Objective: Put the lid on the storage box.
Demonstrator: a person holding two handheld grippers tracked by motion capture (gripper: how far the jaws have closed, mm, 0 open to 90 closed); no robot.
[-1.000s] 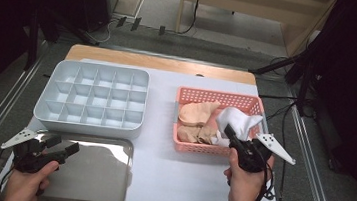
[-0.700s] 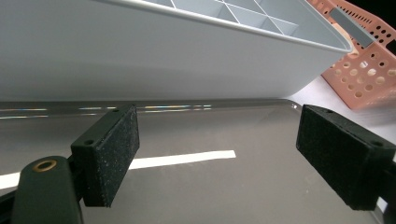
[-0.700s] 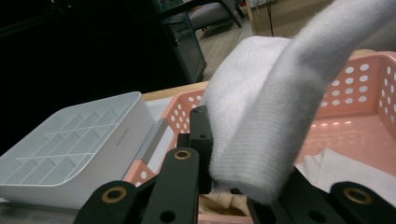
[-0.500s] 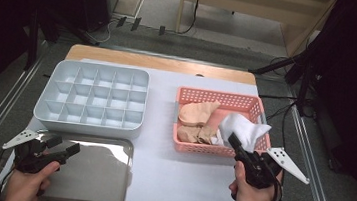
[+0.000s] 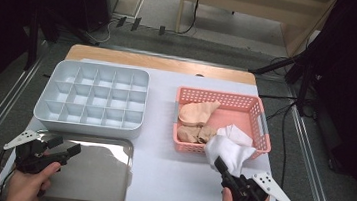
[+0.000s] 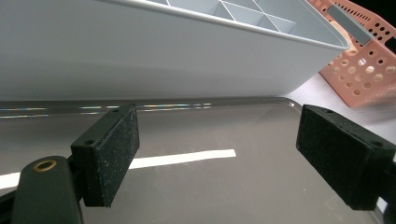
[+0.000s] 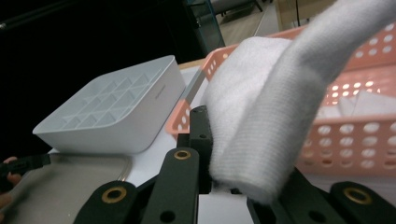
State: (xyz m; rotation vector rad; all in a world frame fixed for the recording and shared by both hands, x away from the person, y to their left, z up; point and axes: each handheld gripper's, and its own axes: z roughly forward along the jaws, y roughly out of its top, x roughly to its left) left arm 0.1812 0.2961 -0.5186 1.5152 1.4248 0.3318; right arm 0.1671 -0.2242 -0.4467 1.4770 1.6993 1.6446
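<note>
The right gripper (image 5: 218, 163) has its jaws closed on a white sock (image 5: 227, 151) — the cloth is pinched between the two black fingers (image 7: 201, 135) and hangs over them. In the right gripper view the sock (image 7: 261, 121) covers the right finger nearly completely, and a long part of it rises up and away from the tips. Just beyond the fingertips stands the pink basket (image 5: 260, 120); the sock is above its near wall, partly outside it, and does not rest on the table. Inside the basket, farther from the fingers, lie some beige socks (image 5: 197, 115) and another white piece (image 5: 236, 134), touching each other.

The left gripper (image 5: 72, 149) is open, nothing between its pads (image 6: 109, 154). The jaws stand wide apart, approx. level, low over the metal tray (image 5: 102, 183); I cannot tell if they touch it. Directly in front of the fingertips is the near wall of the grey divided box (image 5: 88, 126), close to the tray's far edge. Its compartments look empty as far as visible. In the left gripper view the pink basket (image 6: 364, 70) is seen beyond the right pad, well apart from it.

Both grippers are far from each other — the white table (image 5: 168, 180) lies between them.
</note>
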